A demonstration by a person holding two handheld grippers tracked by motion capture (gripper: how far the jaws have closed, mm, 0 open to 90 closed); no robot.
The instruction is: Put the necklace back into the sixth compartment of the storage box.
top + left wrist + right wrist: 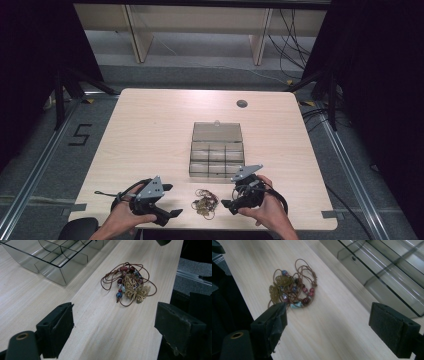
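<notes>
Nearest the table's (150, 130) front edge: left gripper (170, 200) and right gripper (229, 199), each held in a hand, jaws spread wide and holding nothing, tips turned inward toward each other.

Between them, just ahead of the tips: a tangled beaded cord necklace (205, 204) with a gold filigree butterfly pendant (136, 291), lying flat in a loose heap close to the front edge. No clear long axis (a rough round clump, cord loops spilling outward). From the left gripper view, straight ahead and slightly right of the gap between the jaws. From the right gripper view (292, 290), ahead and left, almost at the tip of one jaw. Right gripper judged the nearer, though by little.

Nothing in the way between either gripper and the heap; bare wood all round.

Farther on, just beyond the necklace: a clear plastic compartment box (216, 155), lid (217, 132) swung open and laid back, divided cells apparently empty. Likely destination, as a guess only.

Beyond that: a round cable grommet (242, 104) near the far edge, then floor and shelving legs.
</notes>
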